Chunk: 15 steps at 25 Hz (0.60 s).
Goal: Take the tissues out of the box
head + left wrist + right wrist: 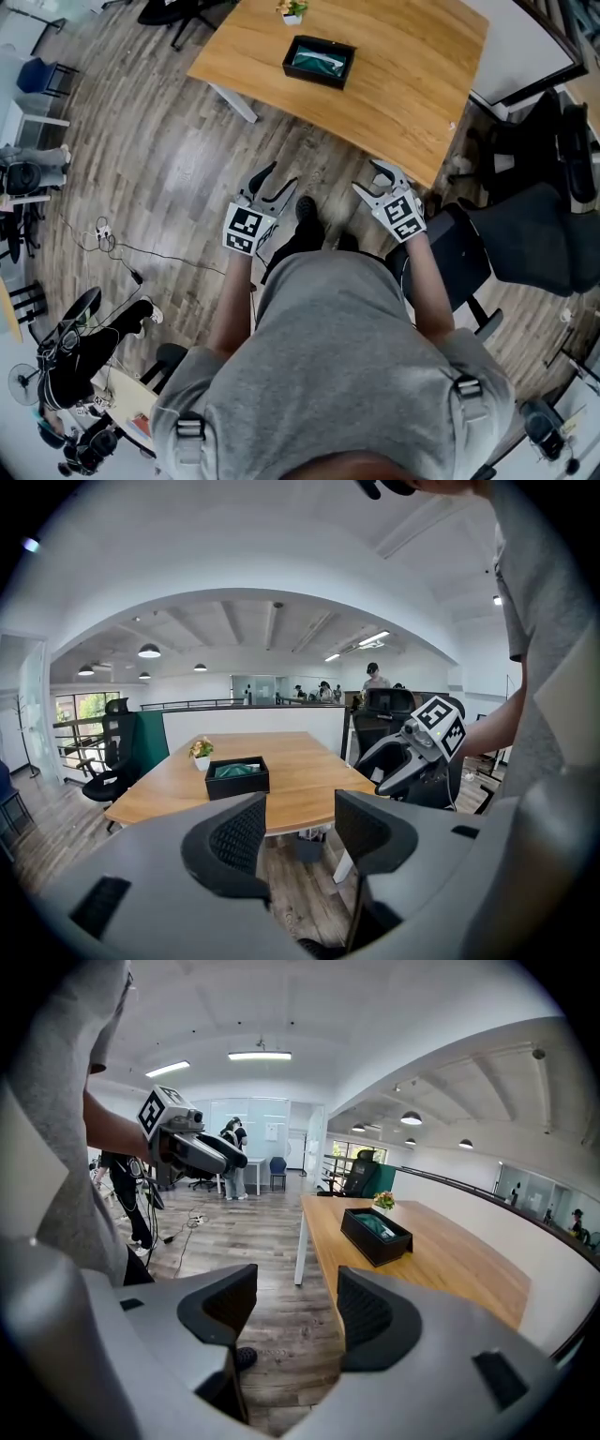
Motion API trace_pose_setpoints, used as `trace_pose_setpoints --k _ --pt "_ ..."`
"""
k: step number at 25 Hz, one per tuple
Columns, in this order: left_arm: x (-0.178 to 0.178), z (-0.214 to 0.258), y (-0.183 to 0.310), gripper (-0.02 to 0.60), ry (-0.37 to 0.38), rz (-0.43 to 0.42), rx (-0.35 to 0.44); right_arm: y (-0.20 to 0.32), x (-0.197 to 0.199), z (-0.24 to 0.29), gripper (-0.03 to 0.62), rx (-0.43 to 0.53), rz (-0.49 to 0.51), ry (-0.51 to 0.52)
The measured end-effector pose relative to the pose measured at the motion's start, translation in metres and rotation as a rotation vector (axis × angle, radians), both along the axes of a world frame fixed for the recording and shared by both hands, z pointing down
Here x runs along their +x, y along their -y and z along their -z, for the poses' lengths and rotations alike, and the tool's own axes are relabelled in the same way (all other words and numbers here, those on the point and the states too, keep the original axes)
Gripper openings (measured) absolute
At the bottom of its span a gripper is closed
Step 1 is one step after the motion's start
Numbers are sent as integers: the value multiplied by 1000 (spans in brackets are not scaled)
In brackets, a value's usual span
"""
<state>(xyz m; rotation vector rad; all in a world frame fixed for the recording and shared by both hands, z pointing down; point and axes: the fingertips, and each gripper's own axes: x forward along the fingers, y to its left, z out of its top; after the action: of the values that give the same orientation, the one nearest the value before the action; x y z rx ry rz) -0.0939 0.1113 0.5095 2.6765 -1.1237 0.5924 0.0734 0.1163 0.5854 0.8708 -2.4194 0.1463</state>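
Note:
A black open box [319, 61] with teal-wrapped tissues inside sits at the far side of the wooden table [403, 84]. It also shows as the box [237, 777] in the left gripper view and the box [375, 1235] in the right gripper view. Both grippers hang over the floor in front of the table, well short of the box. My left gripper [279, 178] [300, 832] is open and empty. My right gripper [367, 178] [295, 1312] is open too, nothing between its jaws, close to the table's near corner.
A small potted plant [292, 11] stands just behind the box. Black office chairs [534, 234] crowd the right side of the table. Cables [103, 232] and equipment lie on the wooden floor at the left. People stand far off in the room.

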Motion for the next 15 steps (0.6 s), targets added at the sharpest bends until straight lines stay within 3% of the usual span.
trace_pose_setpoints --k 15 --pt "-39 1 85 238 -45 -132 21 68 -53 2 273 12 -109 -23"
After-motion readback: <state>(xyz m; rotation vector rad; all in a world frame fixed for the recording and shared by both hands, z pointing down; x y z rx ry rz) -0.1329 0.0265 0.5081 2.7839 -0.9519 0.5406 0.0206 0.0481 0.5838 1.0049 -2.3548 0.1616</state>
